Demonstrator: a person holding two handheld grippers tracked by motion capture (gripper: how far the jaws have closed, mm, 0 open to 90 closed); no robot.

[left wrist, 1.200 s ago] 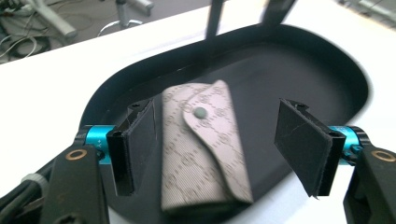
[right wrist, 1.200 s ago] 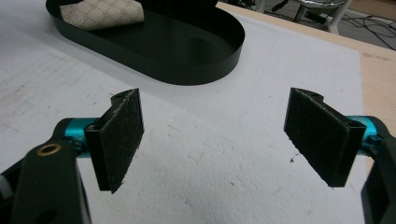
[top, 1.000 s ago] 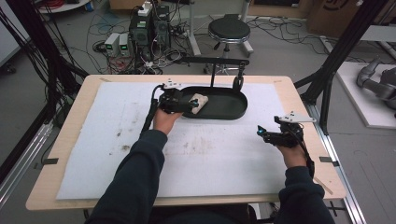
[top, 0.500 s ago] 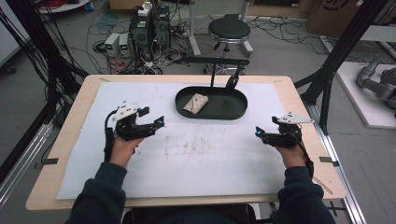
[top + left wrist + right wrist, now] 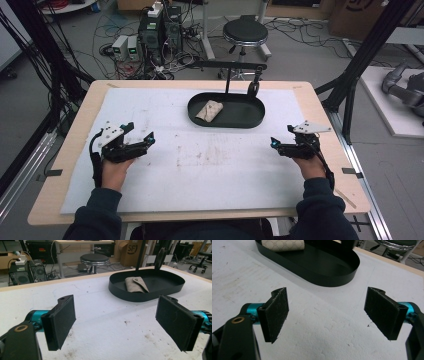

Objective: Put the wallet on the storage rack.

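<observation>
The left gripper (image 5: 142,142), its jaws just opened wide with nothing between them, and the right gripper (image 5: 280,145), jaws likewise apart, hover over bare white mat (image 5: 220,175), well apart. Beyond them, the beige folded pouch (image 5: 209,110) lies in the black oval tray (image 5: 250,120), its left end; the right gripper view cuts the pouch off at the frame's top.

We see a black oval tray (image 5: 250,119) at the far middle, holding a beige pouch (image 5: 209,110) with a faint repeating print. The white mat (image 5: 210,170) carries brownish smudges. Both grippers have black pads (image 5: 178,320) and teal fittings.
</observation>
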